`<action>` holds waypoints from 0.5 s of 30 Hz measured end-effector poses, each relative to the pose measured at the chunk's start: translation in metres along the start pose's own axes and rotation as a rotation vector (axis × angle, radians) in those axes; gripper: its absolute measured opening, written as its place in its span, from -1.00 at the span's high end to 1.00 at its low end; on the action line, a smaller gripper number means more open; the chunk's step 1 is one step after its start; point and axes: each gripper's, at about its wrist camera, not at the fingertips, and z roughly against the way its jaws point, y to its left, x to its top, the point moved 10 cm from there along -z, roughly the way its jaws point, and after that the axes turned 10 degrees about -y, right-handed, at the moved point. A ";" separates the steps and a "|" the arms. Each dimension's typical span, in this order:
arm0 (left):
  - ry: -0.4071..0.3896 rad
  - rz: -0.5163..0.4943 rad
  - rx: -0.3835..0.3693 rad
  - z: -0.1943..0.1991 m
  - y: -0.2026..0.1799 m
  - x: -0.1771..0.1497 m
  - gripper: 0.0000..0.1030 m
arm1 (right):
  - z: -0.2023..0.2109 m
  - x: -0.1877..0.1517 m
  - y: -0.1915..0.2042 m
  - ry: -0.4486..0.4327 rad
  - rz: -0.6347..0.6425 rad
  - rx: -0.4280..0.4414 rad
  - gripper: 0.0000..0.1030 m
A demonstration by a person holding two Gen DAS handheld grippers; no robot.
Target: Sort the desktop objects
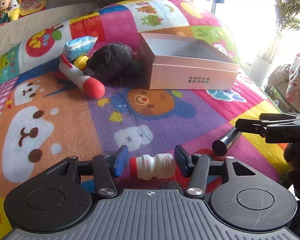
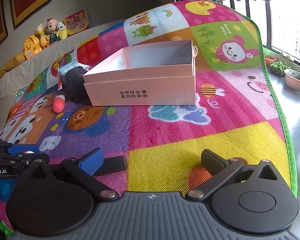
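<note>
Left gripper (image 1: 151, 163) straddles the small bottle (image 1: 152, 166), pads not yet touching; squeeze its middle, then carry it to the box (image 1: 192, 76); right gripper (image 2: 153, 163) gapes empty

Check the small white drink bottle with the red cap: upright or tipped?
Tipped. The small white drink bottle lies sideways on the colourful play mat, red cap pointing left, between the left gripper fingers.

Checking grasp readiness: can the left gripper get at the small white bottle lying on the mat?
Probably yes: the small white bottle lies on its side between the left gripper's open pads, nothing blocking.
</note>
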 end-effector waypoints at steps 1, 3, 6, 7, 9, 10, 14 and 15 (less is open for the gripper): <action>0.005 -0.003 0.012 0.000 0.002 -0.001 -0.16 | 0.000 0.000 0.000 0.001 0.000 0.004 -1.00; 0.009 0.000 0.017 0.001 0.004 -0.002 -0.23 | 0.000 0.000 0.000 0.010 0.003 0.012 -1.00; -0.002 -0.006 0.016 0.007 0.004 -0.003 -0.51 | 0.004 0.002 0.003 0.049 -0.003 0.047 -1.00; -0.007 -0.011 0.017 0.009 0.004 -0.003 -0.56 | 0.008 0.003 0.007 0.052 -0.012 0.075 -1.00; -0.016 -0.020 0.017 0.014 0.003 -0.003 -0.62 | 0.018 0.005 0.019 0.046 0.001 0.116 -1.00; -0.019 -0.022 0.021 0.016 0.003 -0.004 -0.75 | 0.023 0.006 0.025 0.044 0.025 0.130 -1.00; -0.063 -0.047 0.049 0.027 0.004 -0.005 -0.97 | 0.034 0.000 0.054 0.060 0.127 0.175 -1.00; -0.078 -0.058 0.048 0.031 0.003 -0.005 -0.99 | 0.034 -0.003 0.057 0.068 0.141 0.170 -1.00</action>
